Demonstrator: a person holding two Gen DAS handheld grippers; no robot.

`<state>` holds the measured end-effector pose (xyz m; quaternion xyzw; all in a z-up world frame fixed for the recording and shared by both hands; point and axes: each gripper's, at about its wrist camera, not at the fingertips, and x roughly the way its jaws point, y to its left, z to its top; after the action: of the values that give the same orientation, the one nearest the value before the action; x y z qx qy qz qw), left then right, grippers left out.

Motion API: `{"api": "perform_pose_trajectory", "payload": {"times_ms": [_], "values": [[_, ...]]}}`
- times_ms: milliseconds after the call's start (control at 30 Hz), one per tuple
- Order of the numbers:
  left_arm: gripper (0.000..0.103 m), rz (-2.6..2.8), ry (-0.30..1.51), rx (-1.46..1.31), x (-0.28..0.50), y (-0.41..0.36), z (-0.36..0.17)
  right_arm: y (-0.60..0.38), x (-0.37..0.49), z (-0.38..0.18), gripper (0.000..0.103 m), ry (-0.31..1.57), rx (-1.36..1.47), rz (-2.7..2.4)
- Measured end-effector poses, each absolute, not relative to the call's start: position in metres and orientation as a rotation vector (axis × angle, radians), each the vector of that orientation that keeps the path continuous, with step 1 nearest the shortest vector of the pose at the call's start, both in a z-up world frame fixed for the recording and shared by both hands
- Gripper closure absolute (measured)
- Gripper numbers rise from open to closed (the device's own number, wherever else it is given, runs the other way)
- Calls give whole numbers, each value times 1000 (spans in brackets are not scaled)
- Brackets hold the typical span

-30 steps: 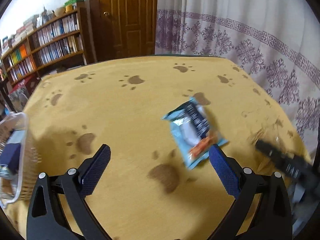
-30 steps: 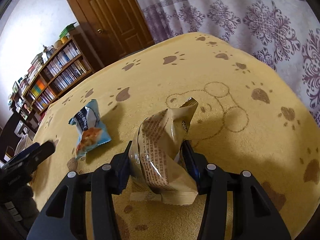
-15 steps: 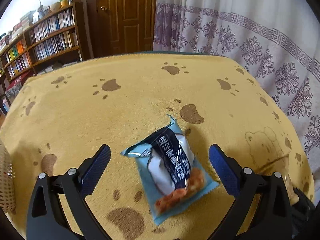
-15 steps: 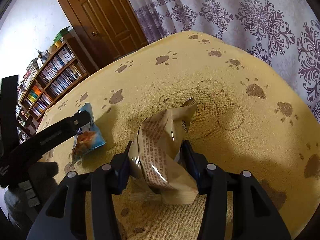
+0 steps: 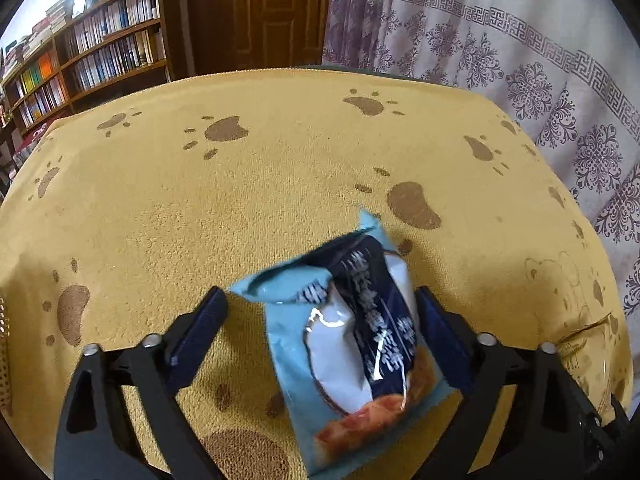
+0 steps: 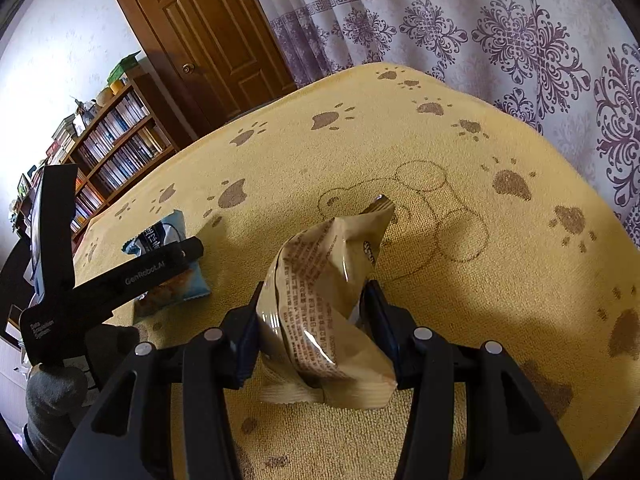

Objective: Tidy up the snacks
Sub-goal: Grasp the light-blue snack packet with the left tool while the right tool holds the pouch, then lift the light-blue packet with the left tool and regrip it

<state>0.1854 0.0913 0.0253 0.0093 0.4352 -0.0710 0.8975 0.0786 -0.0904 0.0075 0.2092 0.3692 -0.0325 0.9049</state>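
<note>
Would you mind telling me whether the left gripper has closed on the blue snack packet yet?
Not yet: the left gripper is open, its pads astride the blue packet lying on the yellow cloth.

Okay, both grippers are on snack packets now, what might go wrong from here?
1. The blue packet sits off-centre in the open left gripper, against the right jaw with a gap on the left. Closing may pinch only an edge, or push it across the yellow cloth.
2. The right gripper squeezes the crumpled tan packet; more pressure may crush its contents.
3. The two grippers work close together, so they may bump.
</note>
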Motion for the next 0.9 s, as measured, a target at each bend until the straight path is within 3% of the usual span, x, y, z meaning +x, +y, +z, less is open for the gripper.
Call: {"api": "perform_pose_trajectory", "payload": {"times_ms": [100, 233, 900], "values": [[38, -157, 891, 30, 180, 94, 28, -91, 79, 7, 54, 762, 429, -67], [42, -184, 888, 7, 174, 102, 29, -90, 78, 7, 54, 762, 428, -67], [44, -100, 783, 78, 112, 137, 49, -85, 76, 9, 54, 751, 390, -69]]}}
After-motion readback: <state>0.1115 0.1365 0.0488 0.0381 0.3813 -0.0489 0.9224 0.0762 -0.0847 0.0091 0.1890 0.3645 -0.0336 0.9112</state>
